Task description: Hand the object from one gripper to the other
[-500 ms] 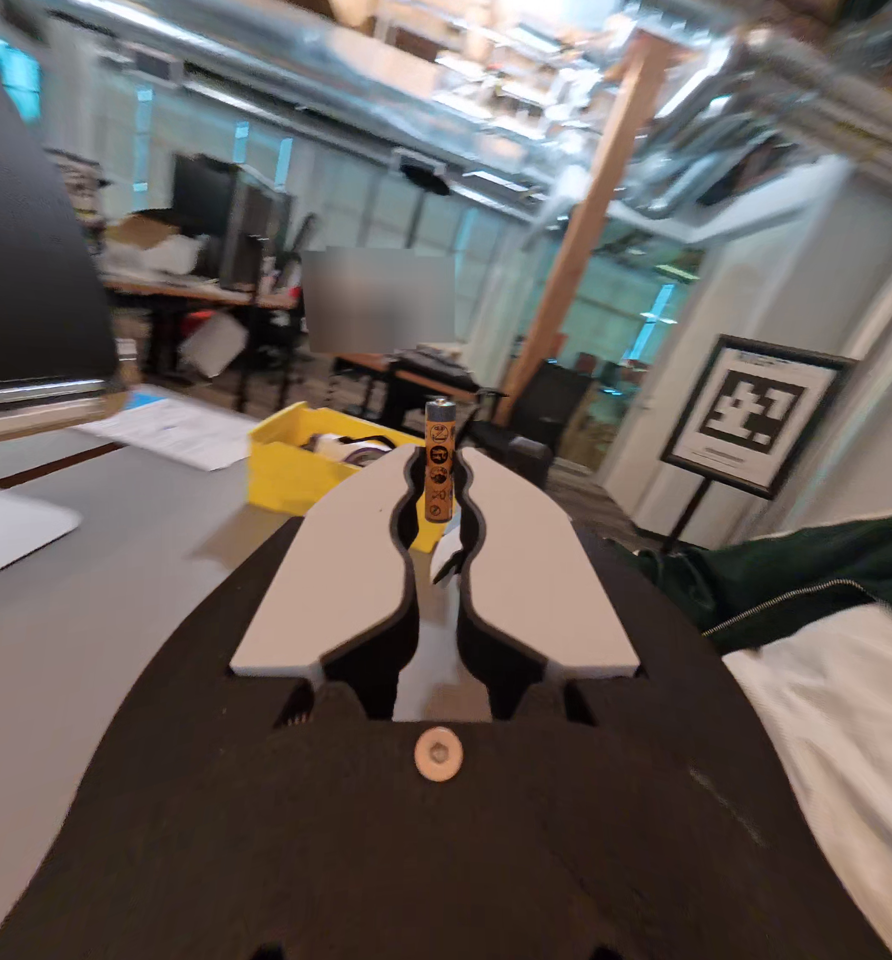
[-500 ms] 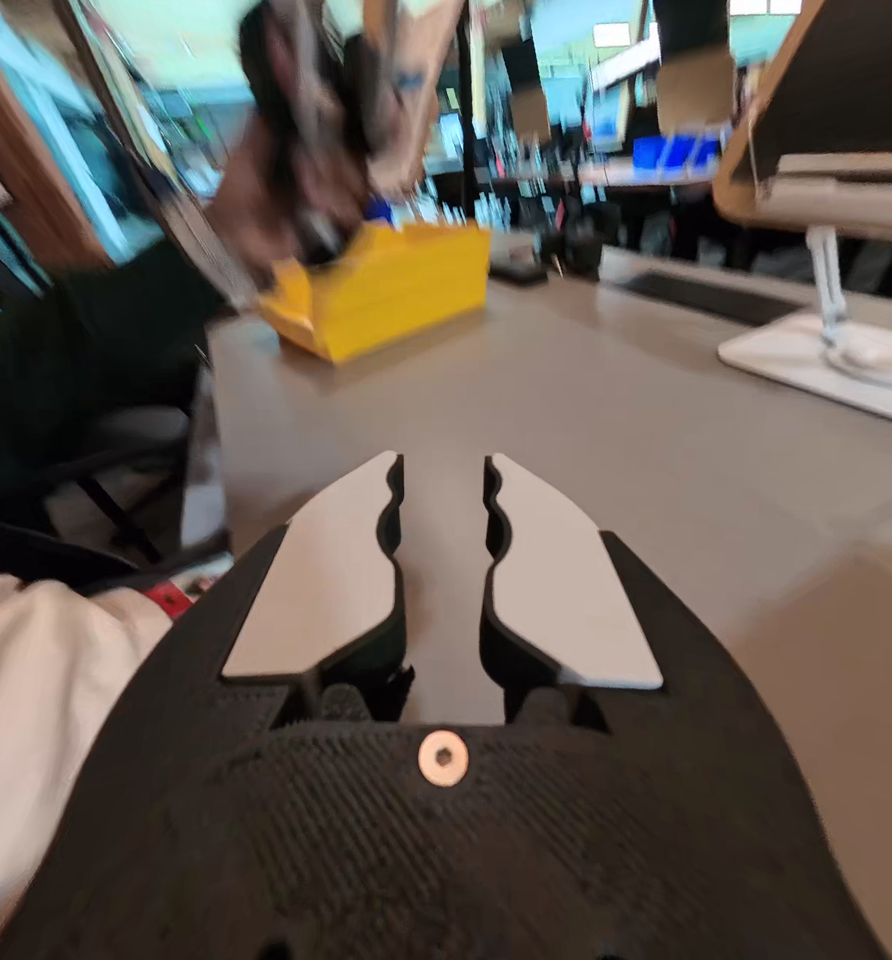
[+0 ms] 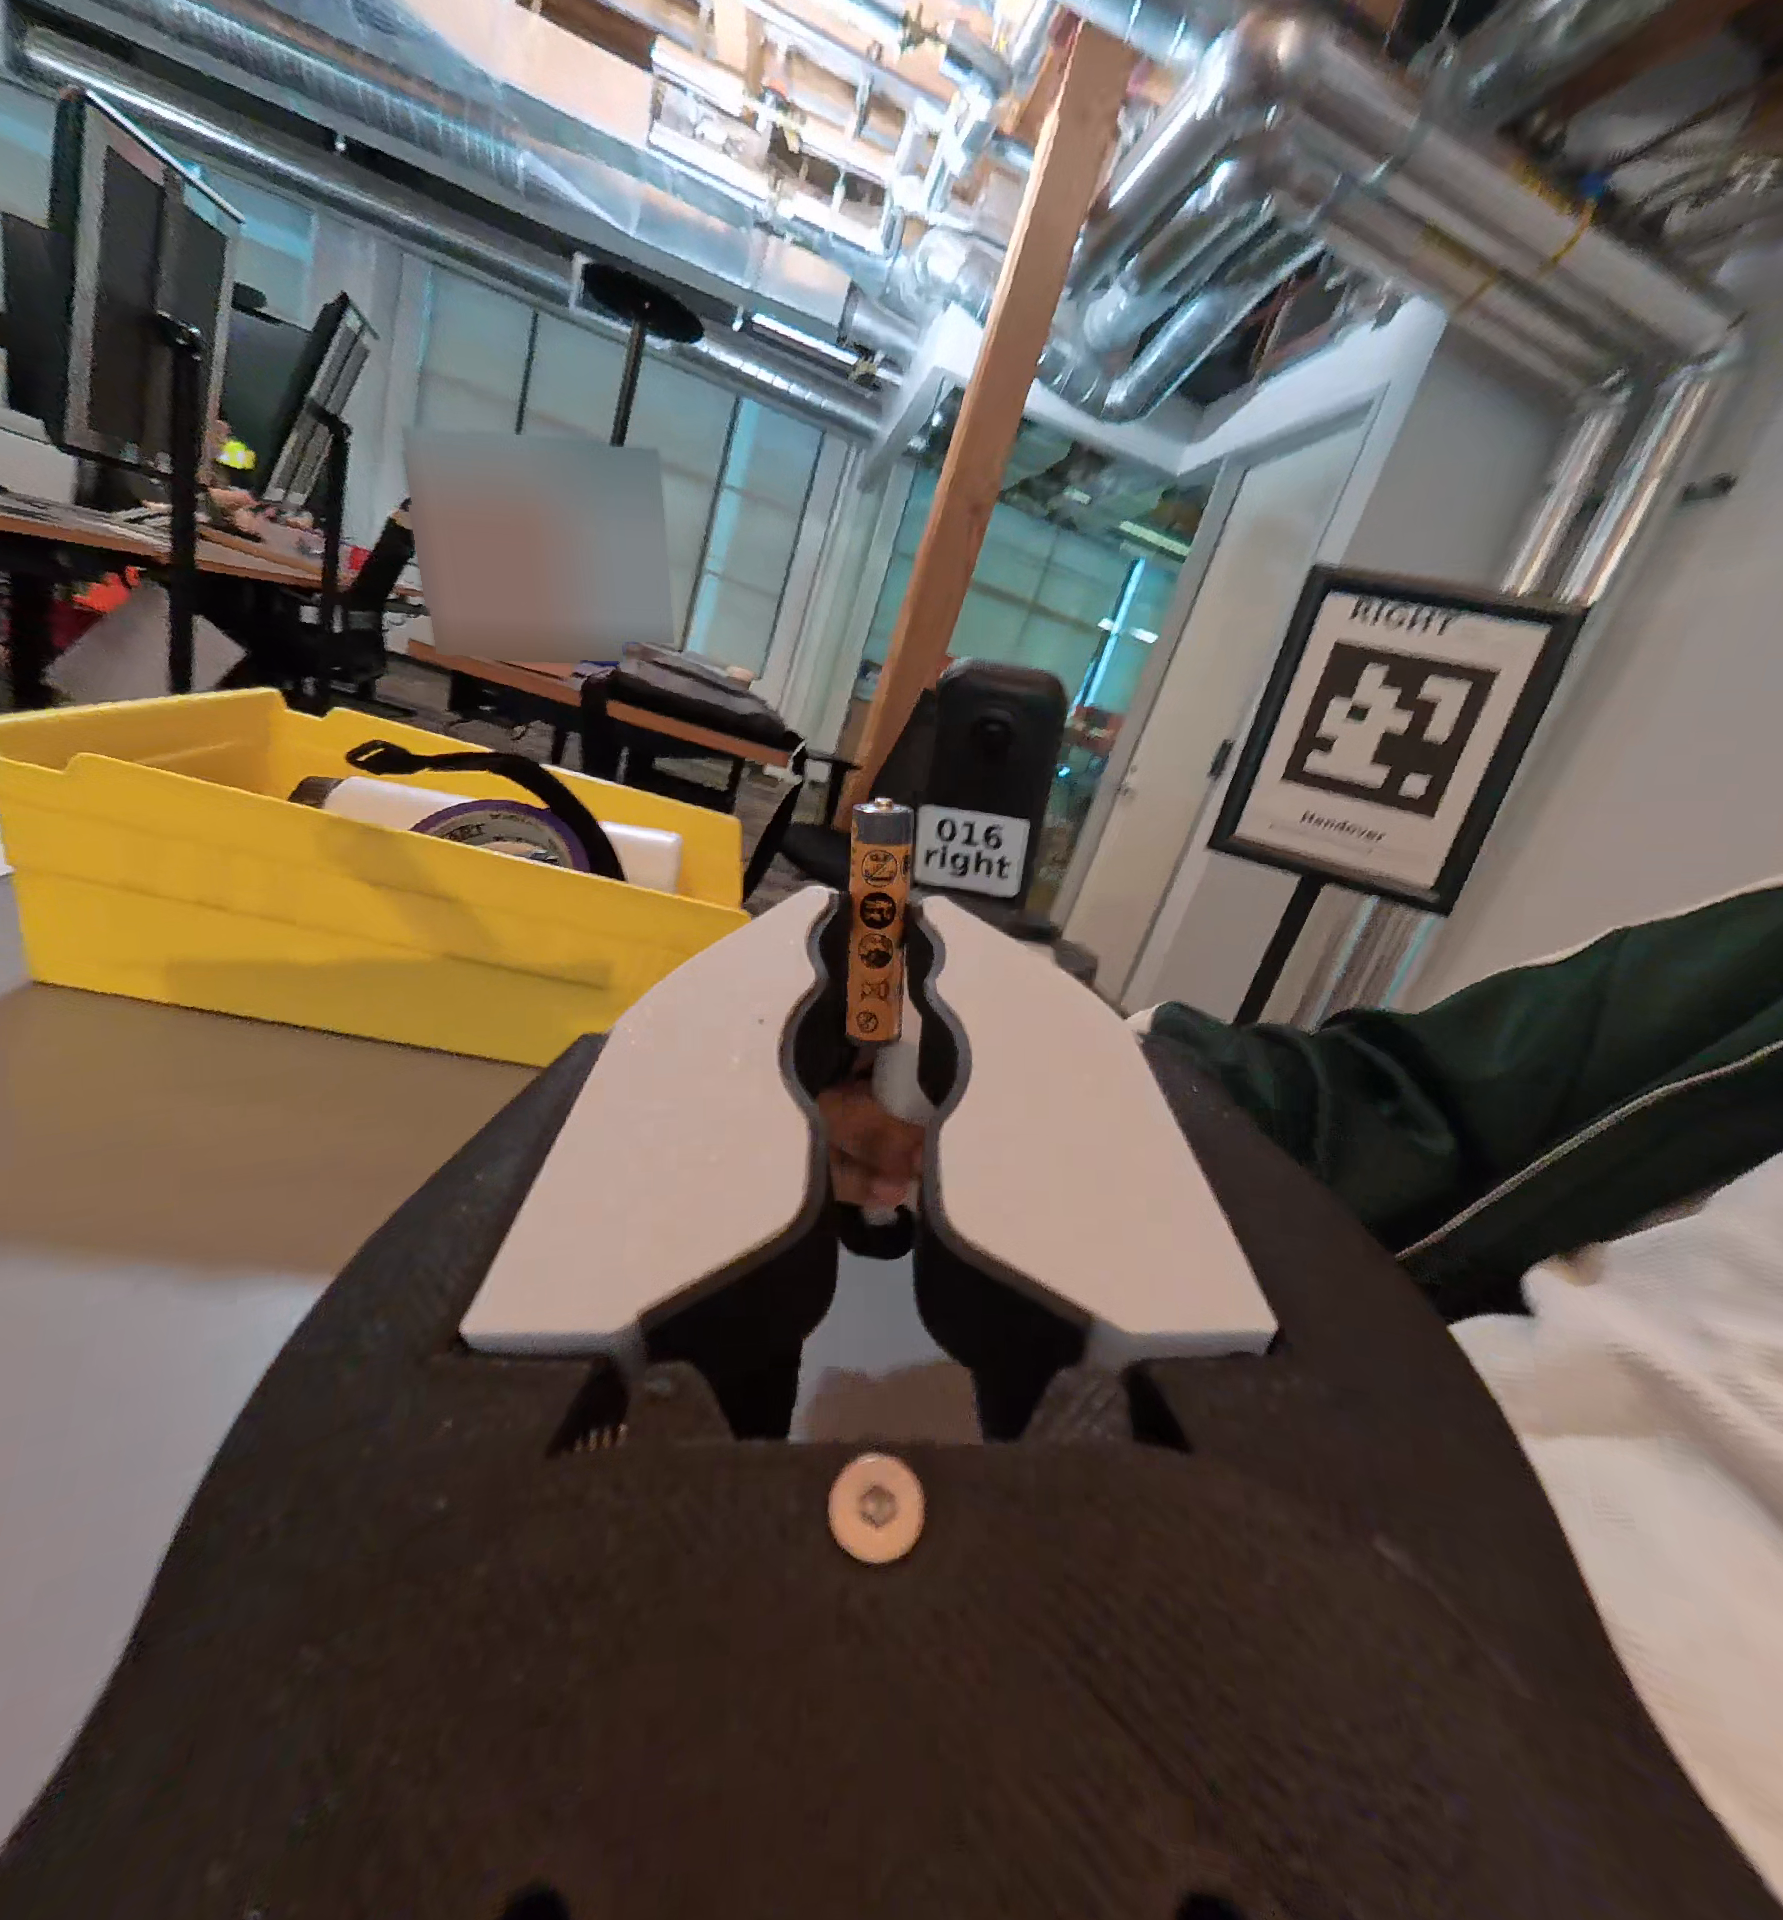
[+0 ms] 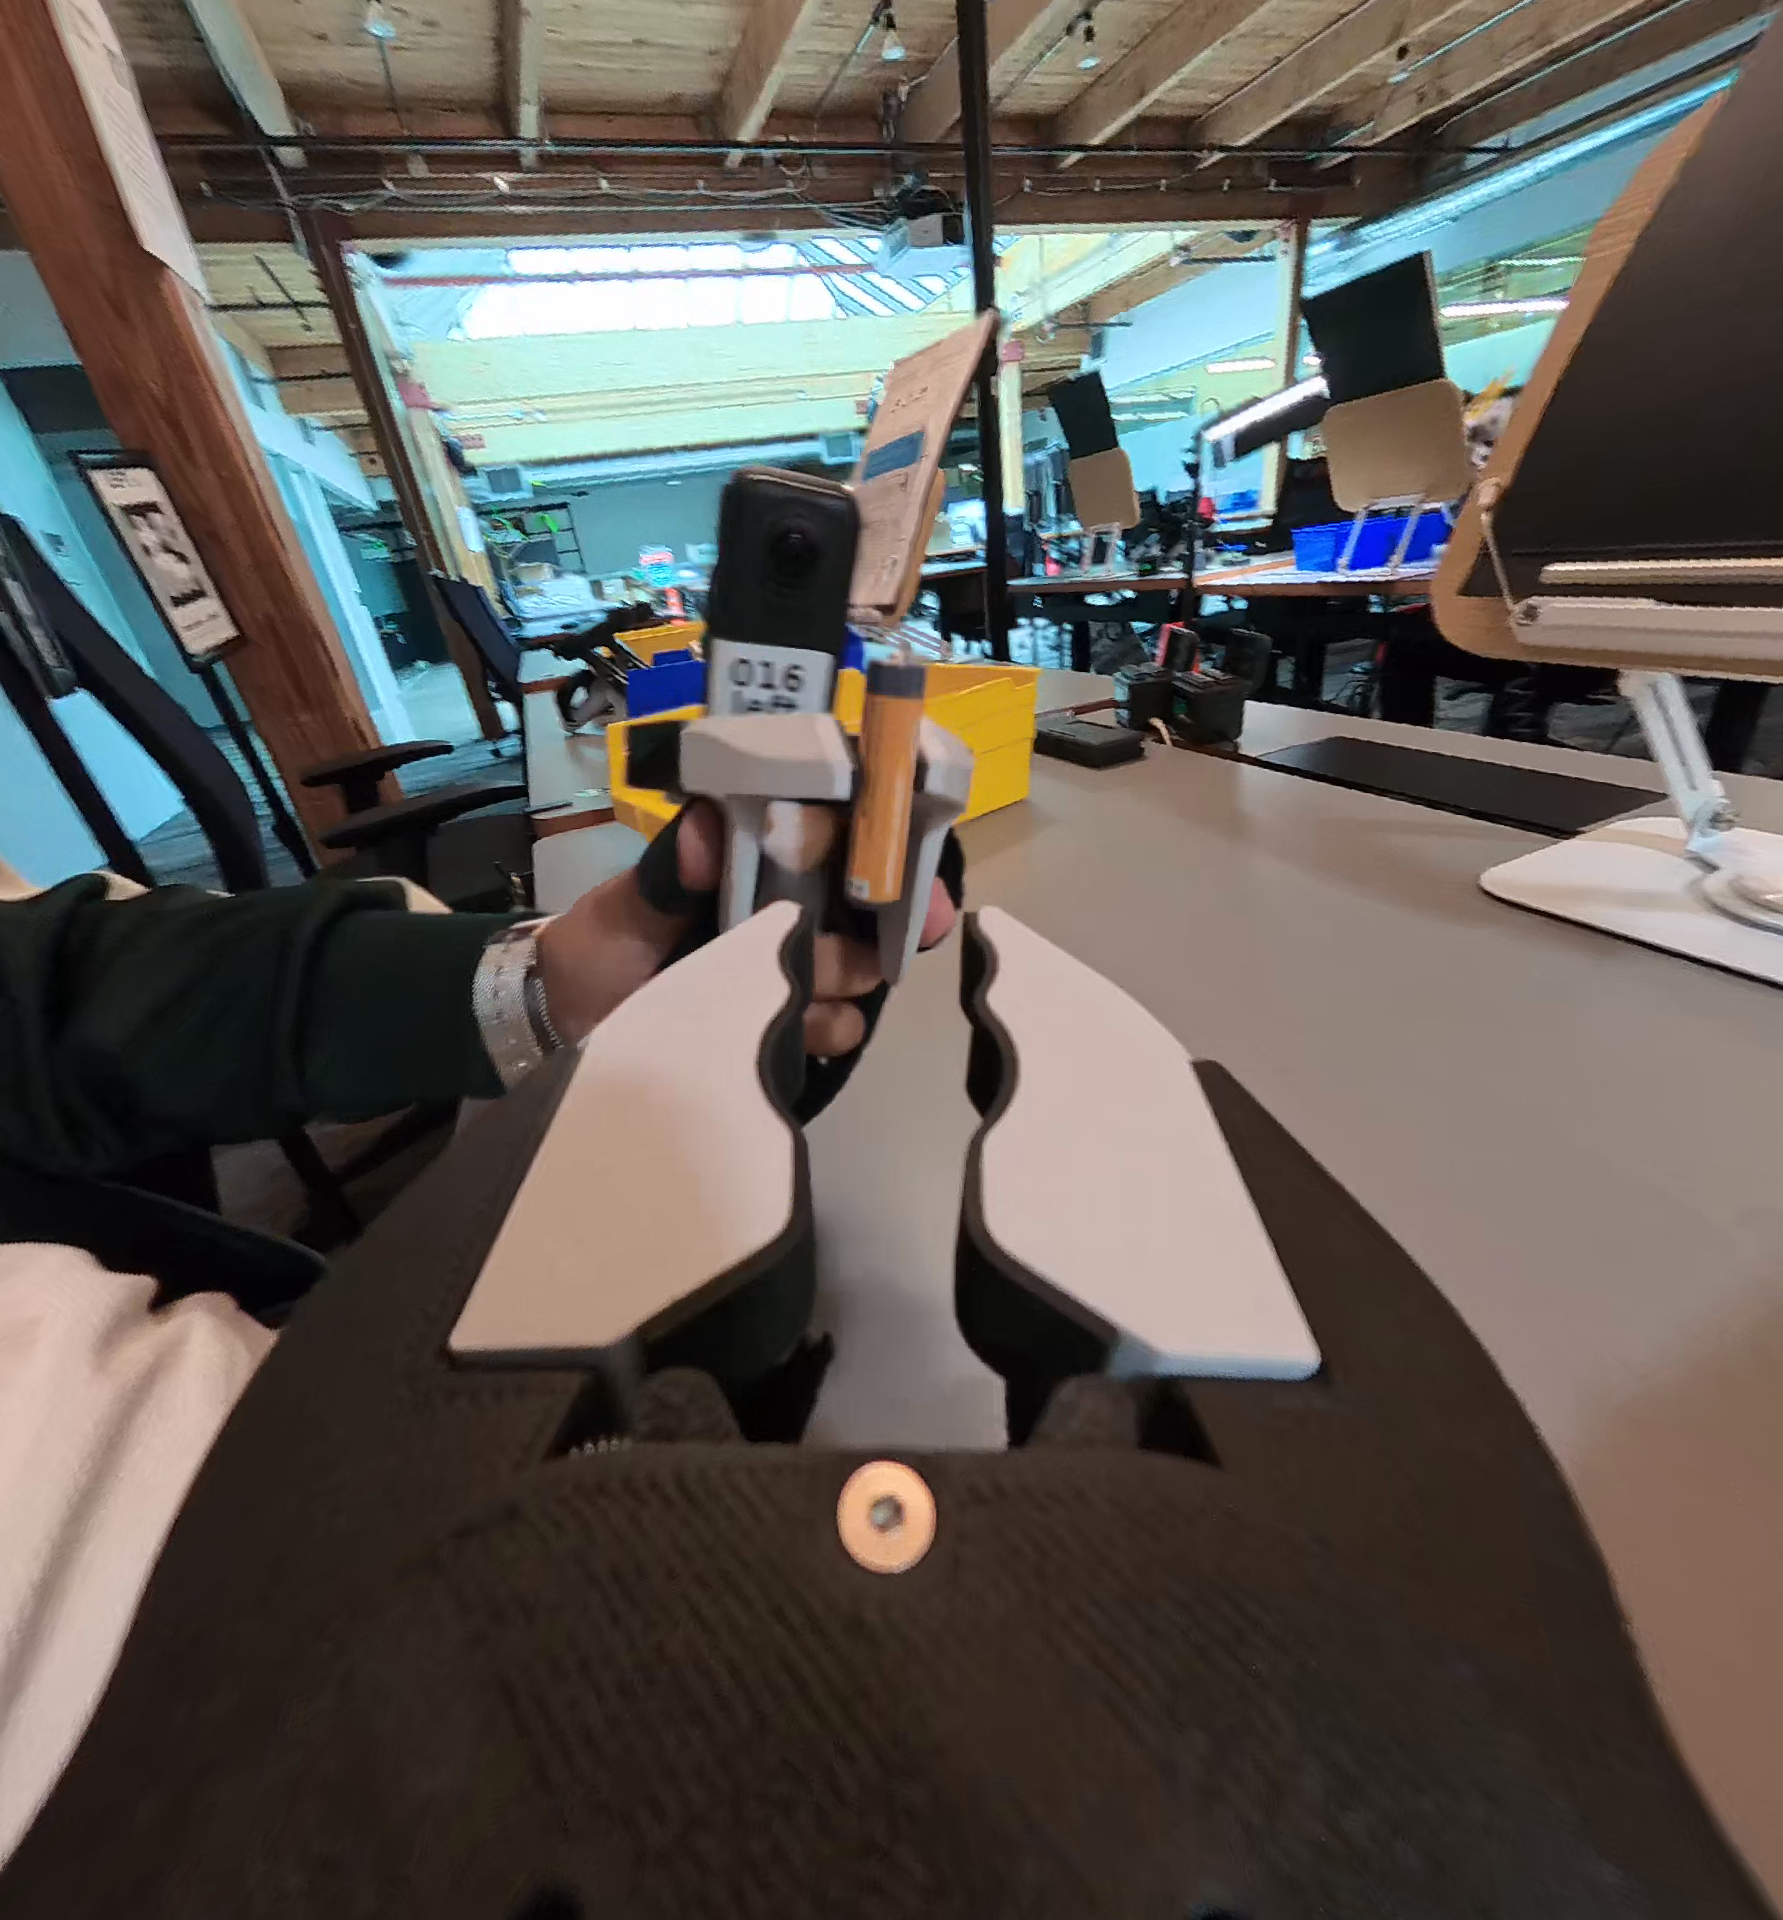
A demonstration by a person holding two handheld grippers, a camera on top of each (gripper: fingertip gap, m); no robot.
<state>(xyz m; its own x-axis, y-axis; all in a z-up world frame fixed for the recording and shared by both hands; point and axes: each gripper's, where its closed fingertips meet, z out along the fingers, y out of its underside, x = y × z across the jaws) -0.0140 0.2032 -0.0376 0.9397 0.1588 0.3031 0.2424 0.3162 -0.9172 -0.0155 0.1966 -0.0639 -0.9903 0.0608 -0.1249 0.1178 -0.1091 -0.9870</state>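
Observation:
My left gripper [image 3: 876,920] is shut on an orange battery [image 3: 879,935] with a grey top and holds it upright above the grey table [image 3: 139,1195]. In the right wrist view the left gripper [image 4: 871,764] faces me with the battery [image 4: 885,821] between its fingers, and a hand [image 4: 638,935] holds it. My right gripper [image 4: 882,930] is open and empty. Its fingertips sit just below and in front of the battery's lower end, not touching it. The right gripper's camera body [image 3: 996,748] shows right behind the battery.
A yellow bin [image 3: 243,914] holding a tape roll [image 3: 492,831] and a strap stands on the table at the left; it also shows in the right wrist view [image 4: 980,727]. A monitor's white stand base [image 4: 1676,894] is at the right. A framed marker sign [image 3: 1386,738] stands beyond the table edge. Left and right tips are no more than a few centimetres apart.
The right gripper has risen from over the table and now points at the left gripper from close up. The left gripper has turned to face it, still gripping the battery.

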